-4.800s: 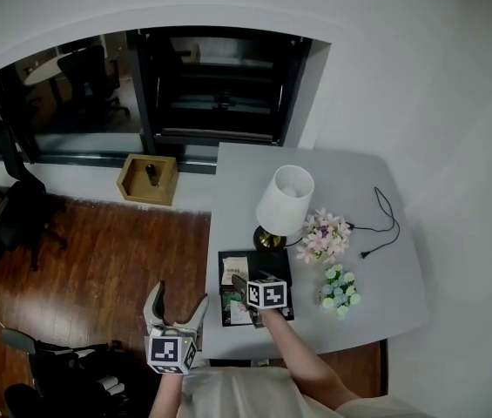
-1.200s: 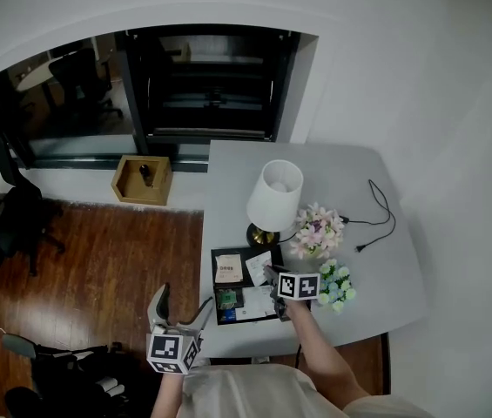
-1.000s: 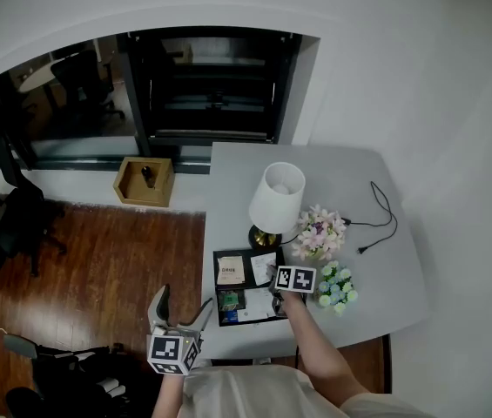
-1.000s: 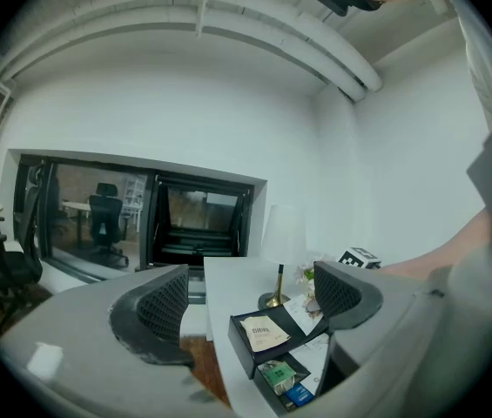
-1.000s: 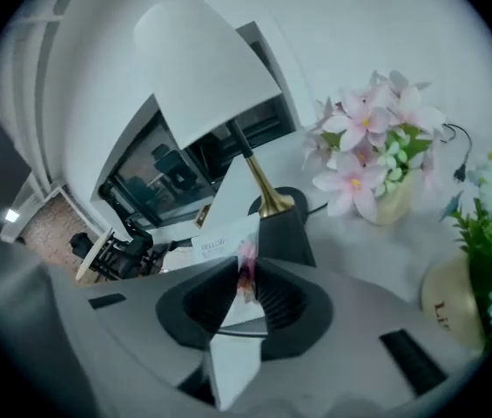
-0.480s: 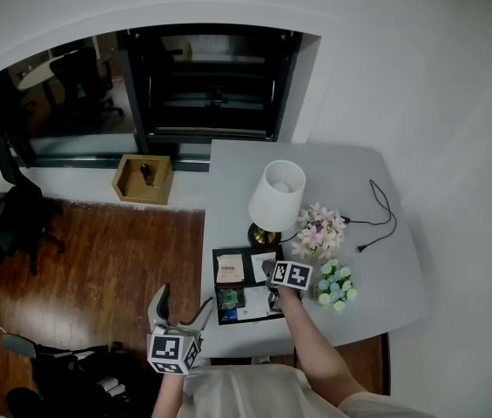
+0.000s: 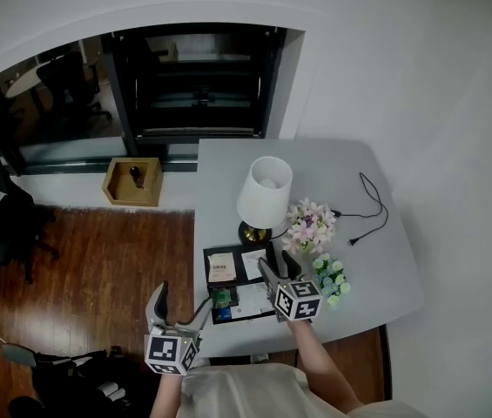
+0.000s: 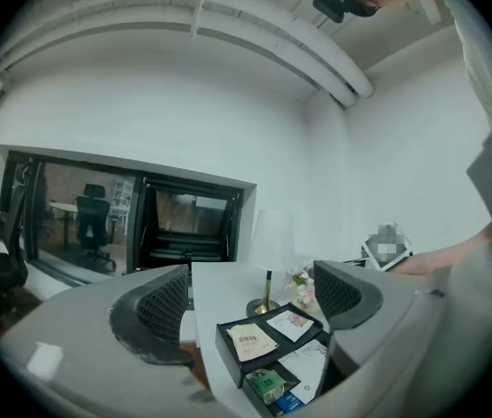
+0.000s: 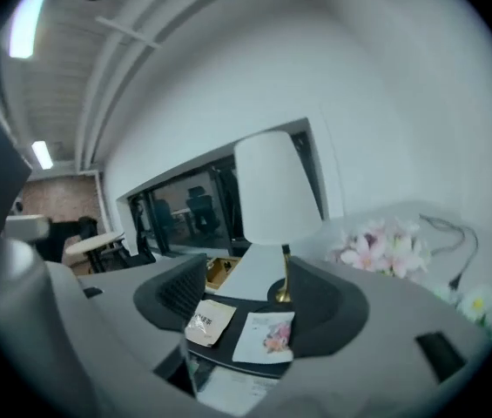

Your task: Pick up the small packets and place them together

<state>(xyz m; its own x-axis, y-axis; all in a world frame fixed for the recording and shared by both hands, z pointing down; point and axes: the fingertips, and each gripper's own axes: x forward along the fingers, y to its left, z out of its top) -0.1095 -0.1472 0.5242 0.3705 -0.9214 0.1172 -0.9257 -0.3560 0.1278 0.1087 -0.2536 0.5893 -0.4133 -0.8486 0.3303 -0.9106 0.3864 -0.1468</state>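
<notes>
A black tray (image 7: pixel 207 284) sits at the grey table's near left. In its far half a tan packet (image 7: pixel 221 268) and a white flowered packet (image 7: pixel 252 262) lie side by side. The near half holds a green packet (image 7: pixel 223 299), a blue one (image 7: pixel 221 314) and a larger white packet (image 7: pixel 252 301). My right gripper (image 7: pixel 278 268) hovers over the tray's right side; its jaws are opening with nothing between them, the tan packet (image 9: pixel 210 320) and flowered packet (image 9: pixel 266 336) lying below. My left gripper (image 7: pixel 176 307) is open and empty off the table's left edge, facing the tray (image 8: pixel 228 348).
A white-shaded lamp (image 7: pixel 263 194) stands just behind the tray. Pink flowers (image 7: pixel 309 226) and a blue-green posy (image 7: pixel 328 277) are to its right. A black cable (image 7: pixel 363 212) lies farther right on the table (image 7: pixel 333 164). A wooden box (image 7: pixel 132 181) sits on the floor.
My right gripper has drawn back toward the table's near edge and its jaws have opened. The white flowered packet now lies beside the tan one. The left gripper has stayed put.
</notes>
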